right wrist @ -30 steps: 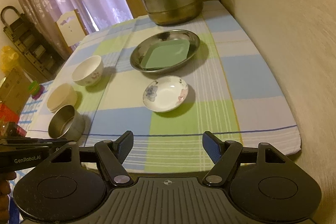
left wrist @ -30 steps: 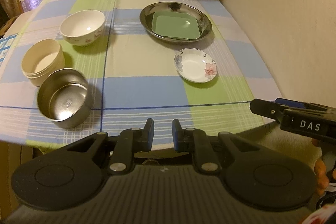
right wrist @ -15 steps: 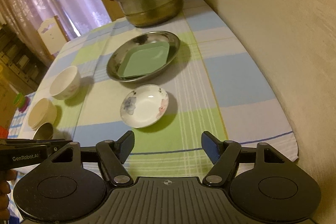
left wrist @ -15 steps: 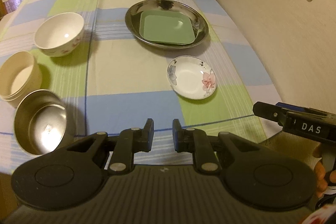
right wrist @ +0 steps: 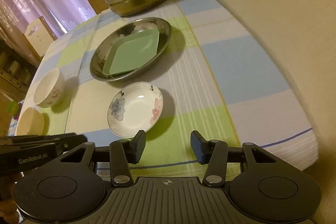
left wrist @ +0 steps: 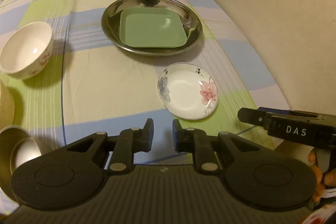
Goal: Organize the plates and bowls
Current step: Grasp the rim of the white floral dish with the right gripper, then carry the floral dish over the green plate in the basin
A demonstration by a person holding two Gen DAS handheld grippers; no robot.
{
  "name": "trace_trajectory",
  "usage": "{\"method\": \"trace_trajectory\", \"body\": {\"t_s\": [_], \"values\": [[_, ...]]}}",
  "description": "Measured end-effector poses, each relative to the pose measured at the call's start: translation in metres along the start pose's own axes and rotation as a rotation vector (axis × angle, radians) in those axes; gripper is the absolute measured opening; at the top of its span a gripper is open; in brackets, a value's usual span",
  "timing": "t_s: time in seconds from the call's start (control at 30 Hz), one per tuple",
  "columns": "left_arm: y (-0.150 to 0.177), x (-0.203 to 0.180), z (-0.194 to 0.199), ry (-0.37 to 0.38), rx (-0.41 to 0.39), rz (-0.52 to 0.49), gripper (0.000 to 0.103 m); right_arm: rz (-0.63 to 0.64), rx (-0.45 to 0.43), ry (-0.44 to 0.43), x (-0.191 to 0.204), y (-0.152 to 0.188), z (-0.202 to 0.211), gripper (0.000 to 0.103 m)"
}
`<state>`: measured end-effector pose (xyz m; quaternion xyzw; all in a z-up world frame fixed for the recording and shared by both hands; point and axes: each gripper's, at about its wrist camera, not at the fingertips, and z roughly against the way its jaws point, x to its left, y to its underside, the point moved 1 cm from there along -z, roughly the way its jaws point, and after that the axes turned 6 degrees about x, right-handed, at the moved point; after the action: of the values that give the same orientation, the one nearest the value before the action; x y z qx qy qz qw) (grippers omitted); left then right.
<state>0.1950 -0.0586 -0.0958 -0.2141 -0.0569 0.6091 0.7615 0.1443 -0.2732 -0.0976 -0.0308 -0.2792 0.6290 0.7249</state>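
Both grippers closer, lower over bench. Right gripper [right wrist: 168, 145] fingers just narrowing, still spread, empty, lining up on floral saucer [right wrist: 136, 109] just ahead. Left gripper [left wrist: 162, 132] fingers nearly together, empty.

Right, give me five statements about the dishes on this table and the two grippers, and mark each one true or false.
1. The green square plate lies inside the steel round dish. True.
2. The floral saucer is stacked on the green square plate. False: it sits alone on the tablecloth, nearer the camera than the steel dish.
3. The right gripper is clamped on the floral saucer. False: its jaws have just been closing, but nothing is between them and the saucer lies just beyond.
4. The left gripper holds nothing. True: its jaws stand a narrow gap apart, empty.
5. The white bowl lies upside down. False: it stands upright, empty.
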Motion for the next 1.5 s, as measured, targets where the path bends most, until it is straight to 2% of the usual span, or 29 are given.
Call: {"method": "trace_trajectory", "body": {"t_s": [0.3,0.83,1.17,1.37,1.5], "values": [[-0.023,0.004,-0.024,0.002,0.017,-0.032,0.016,-0.042,0.028,-0.017,0.000,-0.012,-0.027,0.038],[-0.044,0.013,-0.050,0.005,0.044,-0.044,0.016,-0.075,0.099,-0.065,0.006,-0.025,-0.061,0.014],[-0.047,0.014,-0.056,0.030,0.053,-0.060,0.016,0.019,0.060,0.028,0.003,-0.044,-0.062,0.009],[-0.052,0.008,-0.061,0.081,0.063,-0.066,0.016,-0.002,0.041,0.022,-0.003,-0.053,-0.063,0.009],[-0.054,0.005,-0.066,0.081,0.072,-0.076,0.016,-0.026,0.064,0.017,-0.002,-0.048,-0.064,0.010]]}}
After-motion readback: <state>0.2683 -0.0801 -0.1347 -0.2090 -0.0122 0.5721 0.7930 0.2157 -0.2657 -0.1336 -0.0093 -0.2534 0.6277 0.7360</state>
